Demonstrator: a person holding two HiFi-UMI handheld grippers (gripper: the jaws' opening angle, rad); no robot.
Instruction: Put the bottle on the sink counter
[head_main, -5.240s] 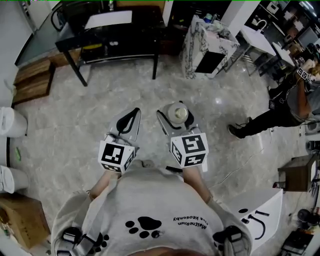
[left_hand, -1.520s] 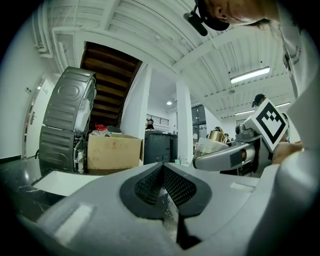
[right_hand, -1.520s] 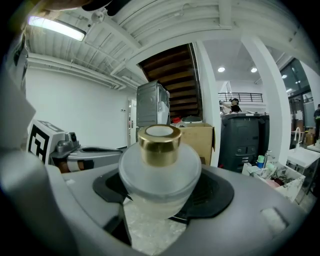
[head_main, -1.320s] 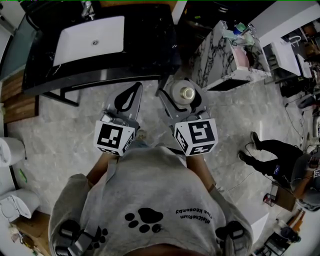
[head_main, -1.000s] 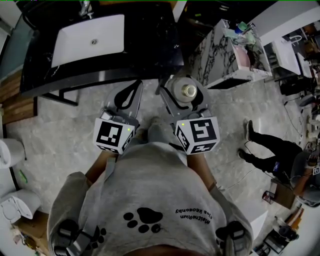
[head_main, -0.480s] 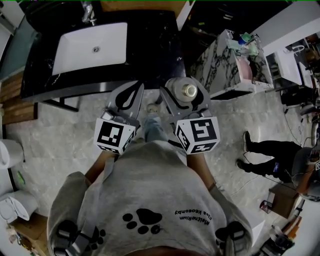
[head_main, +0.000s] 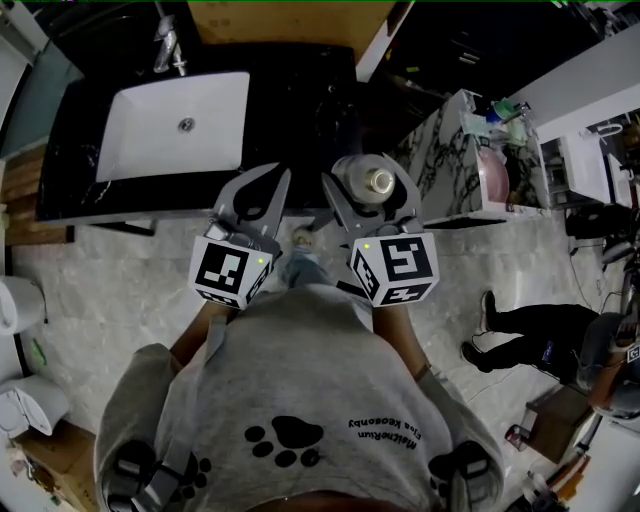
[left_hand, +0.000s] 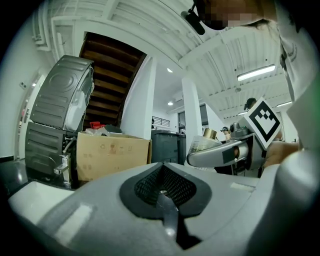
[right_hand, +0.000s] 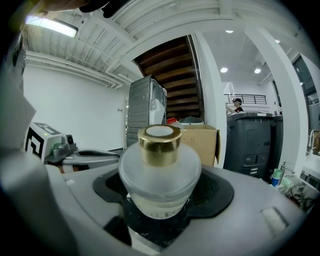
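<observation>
- Bottle (right_hand: 160, 172): small, round-shouldered, frosted glass, gold cap (right_hand: 159, 144), a little pale liquid low inside. It stands upright between the jaws of the right gripper (head_main: 368, 200).
- The right claw stands wide and clamps the bottle's lower body, with the pads on either side of the belly. Shoulder and cap stand clear above the jaws.
- Left gripper (head_main: 258, 195): jaws drawn together with nothing between them, carried alongside the right and level.
- Position: from the head view the bottle hangs about over the front edge of the black sink counter (head_main: 300, 100), to the right of the white basin (head_main: 180, 120). The faucet (head_main: 165, 50) sits at the far side. The steep downward view is poor for height, so I cannot say how far the base is above the counter.
- Handling, my judgement: glass is stiff and will not give under the pads. The frosted skin is smooth and the body curves, so it may creep up or down out of a loose pinch. It is likely weighty for its size, and it is breakable.
- Best hold is where it is now, at the widest girth below the shoulder, never by the cap.
- Set it down flat on its base, gently, on the bare dark surface away from the basin rim.
</observation>
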